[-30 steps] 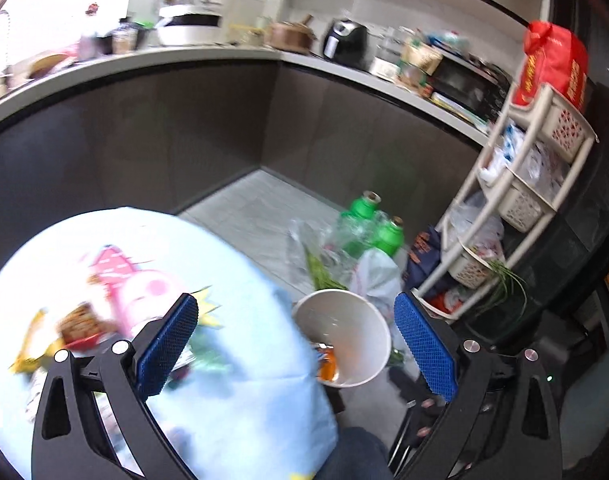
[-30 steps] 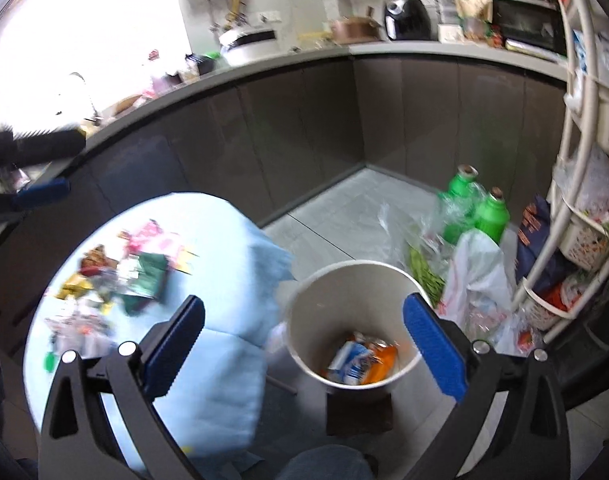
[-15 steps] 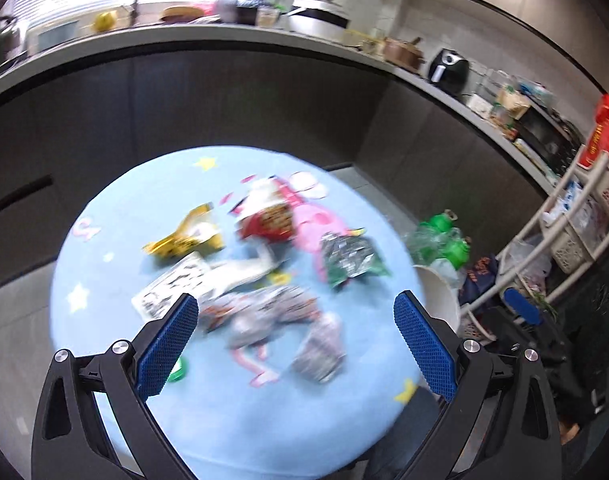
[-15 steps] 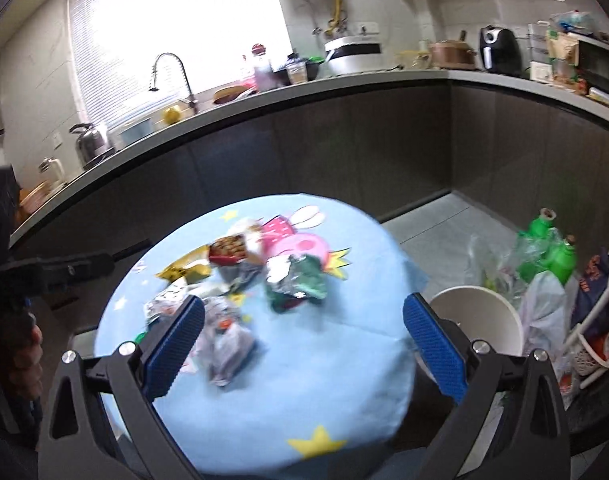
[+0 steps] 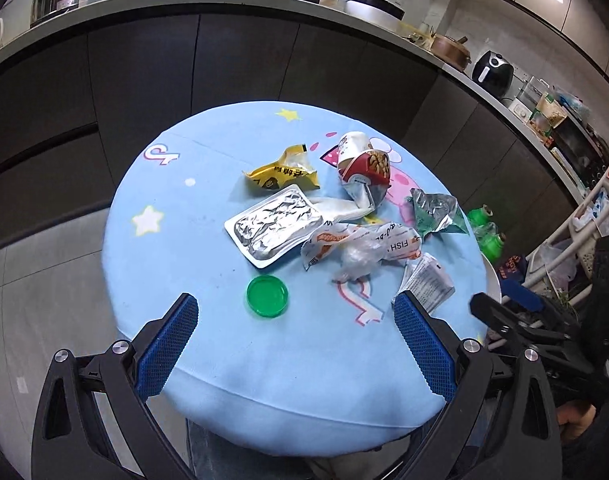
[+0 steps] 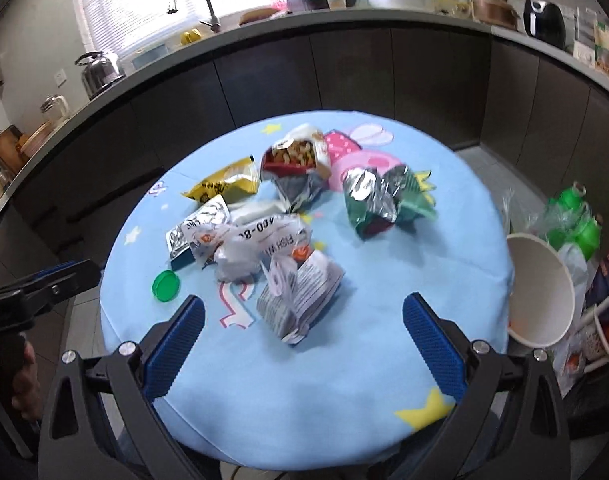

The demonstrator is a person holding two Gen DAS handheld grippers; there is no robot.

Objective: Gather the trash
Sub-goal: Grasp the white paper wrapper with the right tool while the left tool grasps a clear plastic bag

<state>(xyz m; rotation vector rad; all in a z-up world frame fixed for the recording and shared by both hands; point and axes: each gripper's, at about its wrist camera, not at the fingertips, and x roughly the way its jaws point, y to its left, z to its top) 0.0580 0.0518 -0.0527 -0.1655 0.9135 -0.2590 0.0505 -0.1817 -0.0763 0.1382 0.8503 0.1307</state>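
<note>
Several pieces of trash lie on the round blue table (image 5: pixel 208 360) (image 6: pixel 384 280): a yellow wrapper (image 5: pixel 282 172) (image 6: pixel 224 186), a red snack bag (image 5: pixel 364 164) (image 6: pixel 294 158), a foil tray (image 5: pixel 274 224), a green foil bag (image 5: pixel 434 210) (image 6: pixel 384 198), a white "FISH" wrapper (image 5: pixel 360 242) (image 6: pixel 256 242), a grey printed packet (image 5: pixel 426 282) (image 6: pixel 300 294) and a green lid (image 5: pixel 267 295) (image 6: pixel 166 286). My left gripper (image 5: pixel 296 344) hangs open over the table's near edge, just short of the lid. My right gripper (image 6: pixel 304 344) is open too, empty, just short of the grey packet.
A white bin (image 6: pixel 540 292) stands on the floor at the table's right edge, with green bottles (image 6: pixel 576 220) and plastic bags behind it. A white basket rack (image 5: pixel 584 216) is at far right. Dark cabinets and a cluttered counter (image 5: pixel 264 0) curve round the back.
Both views swung from the floor bin up and left onto the table. Each gripper has since come closer to the trash pile. Both have stayed open and empty.
</note>
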